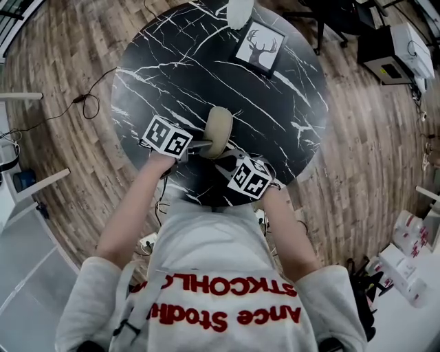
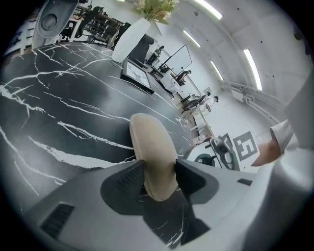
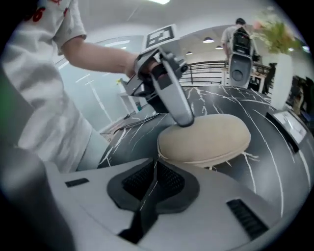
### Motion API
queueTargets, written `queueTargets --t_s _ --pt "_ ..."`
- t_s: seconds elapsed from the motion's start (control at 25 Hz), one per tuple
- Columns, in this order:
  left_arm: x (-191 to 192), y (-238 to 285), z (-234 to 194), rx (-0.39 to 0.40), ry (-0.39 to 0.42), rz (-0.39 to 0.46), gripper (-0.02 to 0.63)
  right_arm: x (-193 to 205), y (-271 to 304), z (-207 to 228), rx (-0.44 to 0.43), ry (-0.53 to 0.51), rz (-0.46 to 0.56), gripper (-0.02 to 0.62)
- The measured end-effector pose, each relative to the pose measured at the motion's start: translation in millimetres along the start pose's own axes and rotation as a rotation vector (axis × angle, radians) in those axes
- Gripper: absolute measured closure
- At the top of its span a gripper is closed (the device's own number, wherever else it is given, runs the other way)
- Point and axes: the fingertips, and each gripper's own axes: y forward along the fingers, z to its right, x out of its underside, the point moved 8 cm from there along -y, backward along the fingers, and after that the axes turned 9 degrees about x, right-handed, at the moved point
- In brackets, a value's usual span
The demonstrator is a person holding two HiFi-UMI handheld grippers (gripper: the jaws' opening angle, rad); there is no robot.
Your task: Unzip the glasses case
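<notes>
On the round black tabletop with white lines lies the tan glasses case. It sits near the edge closest to the person, a bit toward the middle. It is long and rounded, and its far end points away across the tabletop.

The left gripper has its two dark pads on the near end of the case, one on each side. The pads press on it, so this gripper is holding the case. The rest of the case sticks out past the jaws and rests on the tabletop.

The right gripper comes in from the other side. Its two pads are squeezed together, with only a thin line between them. The tips sit right at the case's edge, by the seam that runs round it. I cannot tell if a zipper tab is pinched in there. From this side, the left gripper's tip pushes down on top of the case.

Both marker cubes are close together above the near edge of the tabletop.

Far off on the tabletop stands a picture frame with a deer on it. A white vase is just behind it. A wood floor is all around.
</notes>
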Motion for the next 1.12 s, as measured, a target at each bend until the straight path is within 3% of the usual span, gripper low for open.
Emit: queueTargets --t_s 0.12,0.24,0.48,0.6,0.76,0.92,1.0,1.12 --pt "5 -3 2 -0.014 0.009 0.015 0.404 8 -15 15 0.107 0.153 0.037 0.561" --pt "13 0 6 -0.017 -0.001 0.021 0.417 2 -30 37 0.227 0.222 0.089 0.561" --pt "26 6 17 -0.071 -0.061 0.053 0.421 -11 -27 58 0.282 0.116 0.04 0.56" --pt "34 17 25 -0.009 -0.077 -0.003 0.458 -22 -27 69 0.347 0.109 0.058 0.561" --pt "39 39 42 -0.002 0.023 -0.095 0.547 -36 -25 75 0.328 0.091 0.071 0.56" --pt "18 23 55 -0.025 0.082 0.044 0.592 -19 -52 77 0.333 0.156 0.107 0.56" --pt "4 8 57 -0.079 0.148 0.098 0.597 0 -61 69 0.286 0.148 0.084 0.56" --pt "-8 5 49 -0.149 0.203 0.062 0.598 25 -54 48 0.195 0.057 -0.021 0.532"
